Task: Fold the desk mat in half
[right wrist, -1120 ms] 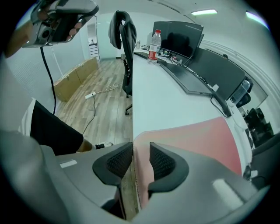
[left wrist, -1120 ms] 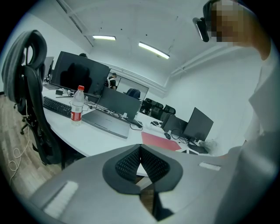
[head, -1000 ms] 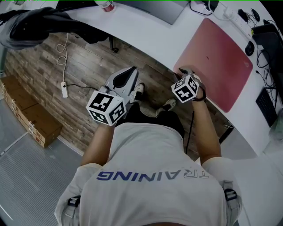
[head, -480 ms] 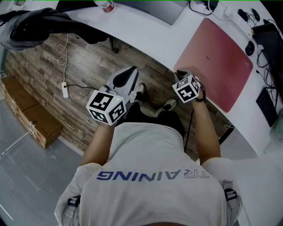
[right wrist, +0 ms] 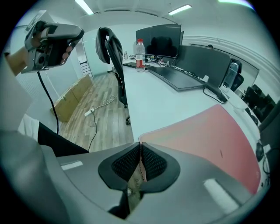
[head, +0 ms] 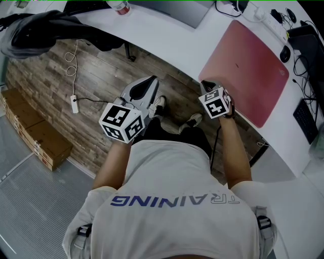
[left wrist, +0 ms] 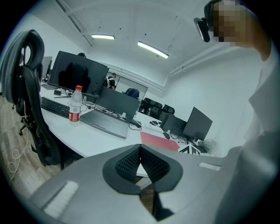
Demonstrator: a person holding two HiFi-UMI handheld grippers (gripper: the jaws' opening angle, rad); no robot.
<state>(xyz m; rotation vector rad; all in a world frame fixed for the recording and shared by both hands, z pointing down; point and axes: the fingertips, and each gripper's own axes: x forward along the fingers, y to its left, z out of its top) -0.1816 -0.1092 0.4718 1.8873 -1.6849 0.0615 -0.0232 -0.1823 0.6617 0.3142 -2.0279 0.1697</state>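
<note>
The pink desk mat (head: 248, 71) lies flat on the white curved desk (head: 172, 43), its near corner at the desk's front edge. My right gripper (head: 206, 87) is at that corner. In the right gripper view its jaws are closing, and the pads (right wrist: 151, 162) pinch the edge of the desk mat (right wrist: 205, 131) between them. My left gripper (head: 150, 82) hangs over the wooden floor, left of the mat and apart from the desk. It is shut with nothing between its pads (left wrist: 151, 164); the desk mat (left wrist: 159, 141) shows beyond them.
A laptop (head: 182, 10) and a bottle (right wrist: 139, 54) stand on the desk beyond the mat. A mouse (head: 286, 54), cables and a keyboard (head: 304, 119) lie to the mat's right. A black chair (head: 45, 28) stands at the left; cardboard boxes (head: 35, 134) and a power strip (head: 74, 102) are on the floor.
The right gripper has edged slightly right toward the mat's corner and its marker cube has tilted. The left gripper has stayed where it was.
</note>
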